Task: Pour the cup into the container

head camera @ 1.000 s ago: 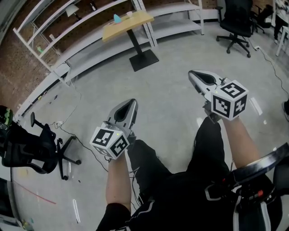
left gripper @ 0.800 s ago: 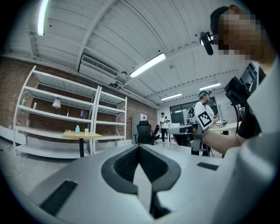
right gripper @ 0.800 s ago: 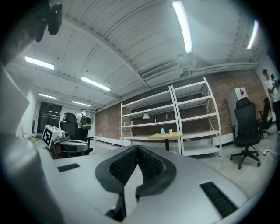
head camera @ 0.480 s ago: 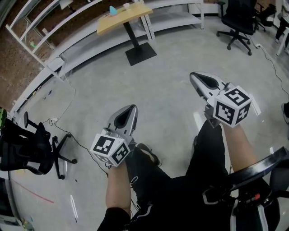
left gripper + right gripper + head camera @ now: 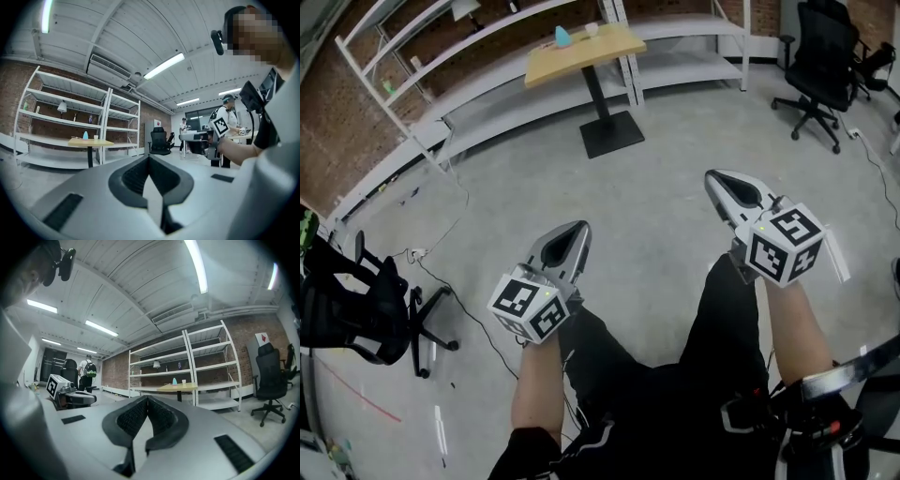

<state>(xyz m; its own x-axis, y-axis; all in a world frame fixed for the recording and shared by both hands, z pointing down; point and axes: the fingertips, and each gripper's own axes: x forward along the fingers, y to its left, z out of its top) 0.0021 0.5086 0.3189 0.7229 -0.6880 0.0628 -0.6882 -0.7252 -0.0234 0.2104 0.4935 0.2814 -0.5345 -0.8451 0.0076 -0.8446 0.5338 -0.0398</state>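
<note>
Far off on the concrete floor stands a small wooden table (image 5: 581, 52) with a pale blue container (image 5: 563, 37) and a white cup (image 5: 592, 29) on it. The left gripper view shows the same table (image 5: 89, 142), container (image 5: 85, 135) and cup (image 5: 95, 138), as does the right gripper view: table (image 5: 178, 387), container (image 5: 174, 381), cup (image 5: 183, 381). My left gripper (image 5: 577, 227) and right gripper (image 5: 713, 175) are held in front of the person's legs, both shut and empty, far from the table.
White metal shelving (image 5: 487, 56) runs along the brick wall behind the table. A black office chair (image 5: 356, 309) stands at the left, with cables (image 5: 441, 272) on the floor beside it, and another chair (image 5: 820, 56) at the far right. A person with a backpack (image 5: 87, 371) stands in the distance.
The head view has swung, so the table sits a little further right in the frame. Both grippers stay shut and keep nearly the same place in front of the body.
</note>
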